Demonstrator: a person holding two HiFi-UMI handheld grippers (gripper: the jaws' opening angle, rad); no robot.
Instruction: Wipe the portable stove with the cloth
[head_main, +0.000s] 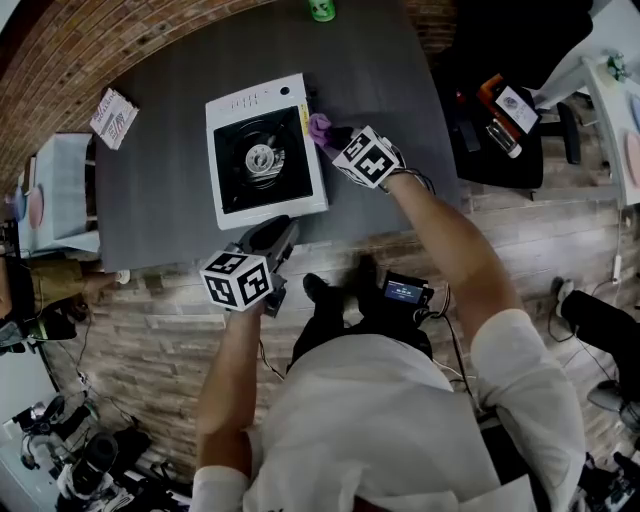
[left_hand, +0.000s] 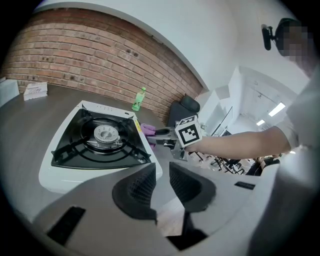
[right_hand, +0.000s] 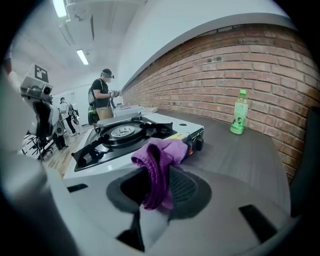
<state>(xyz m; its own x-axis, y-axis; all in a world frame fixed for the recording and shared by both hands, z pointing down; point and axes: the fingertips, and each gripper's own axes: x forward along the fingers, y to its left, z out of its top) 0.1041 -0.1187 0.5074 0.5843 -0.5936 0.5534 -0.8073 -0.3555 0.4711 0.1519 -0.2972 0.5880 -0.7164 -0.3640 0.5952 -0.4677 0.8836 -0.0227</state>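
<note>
Even, soft indoor light, ceiling strip lights (right_hand: 81, 57), strong fisheye bending, dark vignetted corners

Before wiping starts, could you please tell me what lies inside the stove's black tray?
The stove tray holds only the burner head and black pan supports. The purple cloth is outside it, gripped in the right tool. Beneath the burner head is hidden.

**Where my three cameras sat**

My head camera looked steeply down from well above the dark surface (head_main: 160, 200). The left gripper (left_hand: 162, 186) camera sat low at the near edge and faced along my fingers toward the brick wall (left_hand: 100, 55). The right gripper (right_hand: 159, 186) camera sat close beside the portable stove (right_hand: 132, 134) and looked across it. All three views shared the stove and the green bottle (right_hand: 239, 112).
</note>
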